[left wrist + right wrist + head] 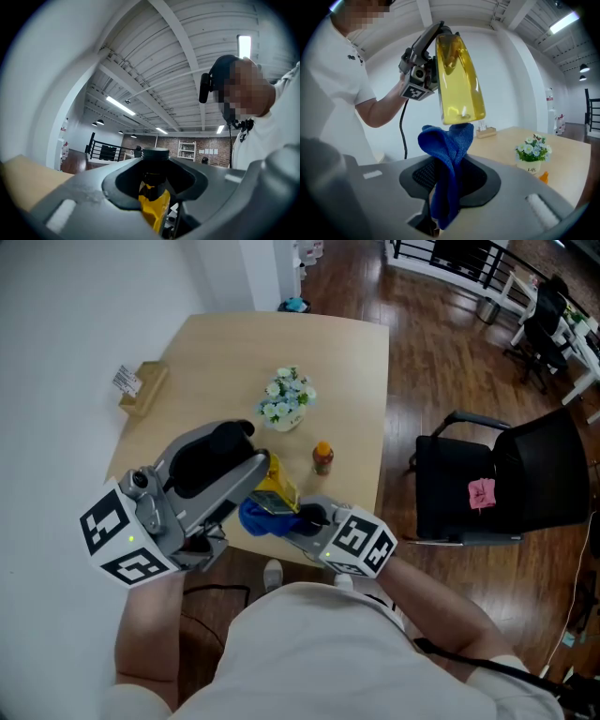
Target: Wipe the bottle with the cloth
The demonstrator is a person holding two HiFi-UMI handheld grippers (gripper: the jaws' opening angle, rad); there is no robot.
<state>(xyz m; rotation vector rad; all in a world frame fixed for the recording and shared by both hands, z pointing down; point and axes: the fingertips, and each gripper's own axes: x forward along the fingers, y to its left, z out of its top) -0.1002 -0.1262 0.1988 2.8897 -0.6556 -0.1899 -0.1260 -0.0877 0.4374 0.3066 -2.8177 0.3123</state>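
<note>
L claw (154, 171) clamps bottle (457, 79), R claw (449, 176) pinches cloth (446, 145): hold bottle steady, press cloth firm on its base at 12 o'clock, rub w/ even strokes.

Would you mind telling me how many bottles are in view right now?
2. A yellow bottle is held in the left gripper; a small orange bottle stands on the table beside the flowers. No others show, though one might be hidden.
</note>
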